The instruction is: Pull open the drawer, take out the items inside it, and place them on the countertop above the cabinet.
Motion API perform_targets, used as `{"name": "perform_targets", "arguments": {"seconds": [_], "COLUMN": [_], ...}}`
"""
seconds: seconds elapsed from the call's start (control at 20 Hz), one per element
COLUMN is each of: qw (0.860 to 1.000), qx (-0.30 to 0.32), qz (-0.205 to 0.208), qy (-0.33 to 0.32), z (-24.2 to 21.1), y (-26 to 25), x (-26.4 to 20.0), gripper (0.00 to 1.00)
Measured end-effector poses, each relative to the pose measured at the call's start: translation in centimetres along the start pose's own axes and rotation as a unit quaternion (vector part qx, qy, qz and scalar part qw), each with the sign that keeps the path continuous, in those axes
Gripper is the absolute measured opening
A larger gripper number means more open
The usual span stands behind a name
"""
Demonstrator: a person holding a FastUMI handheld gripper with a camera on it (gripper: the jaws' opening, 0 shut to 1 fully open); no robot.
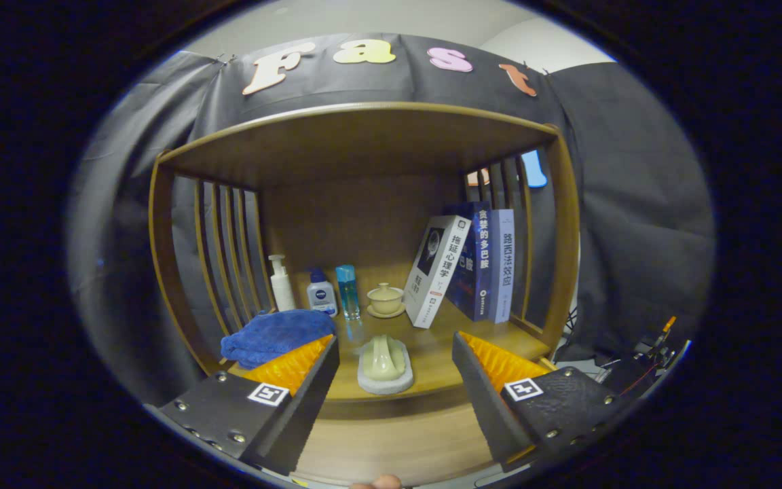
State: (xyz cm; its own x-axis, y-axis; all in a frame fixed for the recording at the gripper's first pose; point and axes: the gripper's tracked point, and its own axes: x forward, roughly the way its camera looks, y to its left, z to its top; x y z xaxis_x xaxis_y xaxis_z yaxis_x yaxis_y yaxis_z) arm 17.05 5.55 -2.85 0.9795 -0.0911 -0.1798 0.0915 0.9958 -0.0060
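My gripper [394,356] stands wide open with nothing between its fingers, and I hold it level in front of a wooden cabinet [561,238] with slatted sides and a flat top board. Between the two fingers, just ahead of their tips, a pale green ceramic piece [383,356] sits on a white coaster [385,384] near the front edge of the countertop [432,346]. My left finger [296,370] points at a crumpled blue cloth [275,336] that lies at the left end of the countertop, touching or just beside the finger's tip; I cannot tell which. Behind the cloth, along the back, stand a white pump bottle [281,282], a small white bottle with a blue cap [321,292] and a clear blue bottle [347,291], close together in a row. Just right of them a small lidded cup [385,297] rests on a saucer. Farther right a white book [436,268] leans tilted against two upright blue books [489,261], which stand by the right slats. Below the countertop's front edge, between my fingers, runs a plain wooden front [391,441], which may be the drawer; I cannot tell whether it is pulled out at all. A fingertip [381,482] shows at the bottom, under that wooden front.
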Motion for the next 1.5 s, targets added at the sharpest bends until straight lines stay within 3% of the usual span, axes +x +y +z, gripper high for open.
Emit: {"name": "perform_targets", "arguments": {"seconds": [0.75,1.5], "qw": [1.0,0.998], "qx": [-0.014,-0.023], "qz": [0.004,0.031], "qy": [0.002,0.041], "z": [-9.1,-16.8], "y": [-2.0,-1.7], "x": [-9.9,-11.1], "gripper": [1.0,1.0]}}
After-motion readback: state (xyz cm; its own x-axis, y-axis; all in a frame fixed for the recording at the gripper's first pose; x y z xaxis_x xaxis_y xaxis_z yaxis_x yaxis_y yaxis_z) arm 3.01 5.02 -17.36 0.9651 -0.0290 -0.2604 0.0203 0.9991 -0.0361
